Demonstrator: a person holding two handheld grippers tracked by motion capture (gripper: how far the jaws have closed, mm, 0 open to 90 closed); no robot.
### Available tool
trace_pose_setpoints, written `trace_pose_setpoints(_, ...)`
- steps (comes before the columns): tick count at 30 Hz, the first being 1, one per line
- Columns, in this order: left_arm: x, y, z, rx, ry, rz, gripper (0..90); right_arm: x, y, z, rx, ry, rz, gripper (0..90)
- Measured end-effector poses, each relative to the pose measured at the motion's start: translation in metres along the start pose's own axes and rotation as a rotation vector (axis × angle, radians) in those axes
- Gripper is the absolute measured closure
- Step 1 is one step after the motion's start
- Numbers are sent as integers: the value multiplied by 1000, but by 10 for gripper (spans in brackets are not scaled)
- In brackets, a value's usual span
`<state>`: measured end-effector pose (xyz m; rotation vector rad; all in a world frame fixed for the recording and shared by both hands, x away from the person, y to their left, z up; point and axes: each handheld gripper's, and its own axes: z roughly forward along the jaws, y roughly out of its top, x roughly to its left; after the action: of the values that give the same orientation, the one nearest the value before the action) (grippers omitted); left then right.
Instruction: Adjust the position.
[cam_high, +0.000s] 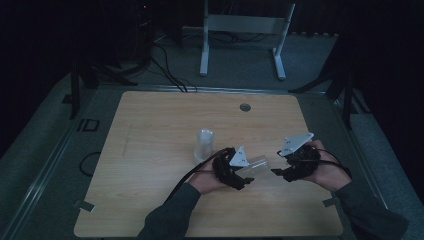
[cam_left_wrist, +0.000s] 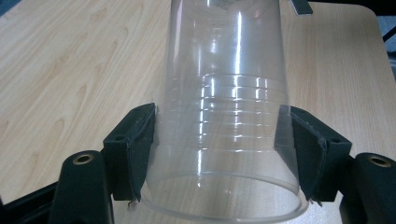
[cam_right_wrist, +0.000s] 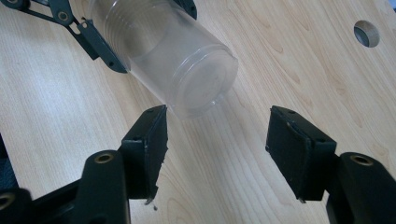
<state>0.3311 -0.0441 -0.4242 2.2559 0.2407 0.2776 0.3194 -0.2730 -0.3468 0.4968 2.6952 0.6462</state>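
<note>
Black jaws of the left gripper (cam_left_wrist: 219, 154) rise from the bottom of the left gripper view and clamp a clear plastic cup (cam_left_wrist: 224, 116) near its open rim, one pad pressed on each side. Close up there, the cup shows fine horizontal ridges round its wall and bright streaks of reflected light, with the wooden table (cam_left_wrist: 70, 70) visible through it.

From the right gripper view, the same cup (cam_right_wrist: 187, 60) lies tilted in the upper left of the frame, its round flat base facing the camera. The right gripper (cam_right_wrist: 217, 140) is spread wide with nothing between its pads; the cup's base sits just above the left pad, apart from it.

From the high view, both grippers sit low in the frame, at centre and to its right, and a second clear cup (cam_high: 204, 145) stands on the table just above the left gripper (cam_high: 245, 181).
</note>
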Motion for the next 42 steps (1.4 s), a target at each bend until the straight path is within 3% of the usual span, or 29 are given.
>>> trace_pose_setpoints(16, -2, 5, 0, 41, -1, 53, 305, 2, 12, -2, 43, 1, -90, 381)
trace_pose_setpoints(28, -6, 10, 3, 68, -6, 94, 306, 5, 14, 3, 76, 34, -133, 381)
trace_pose_setpoints(42, -9, 11, 8, 112, -11, 141, 307, 11, 19, 10, 153, 90, -184, 371)
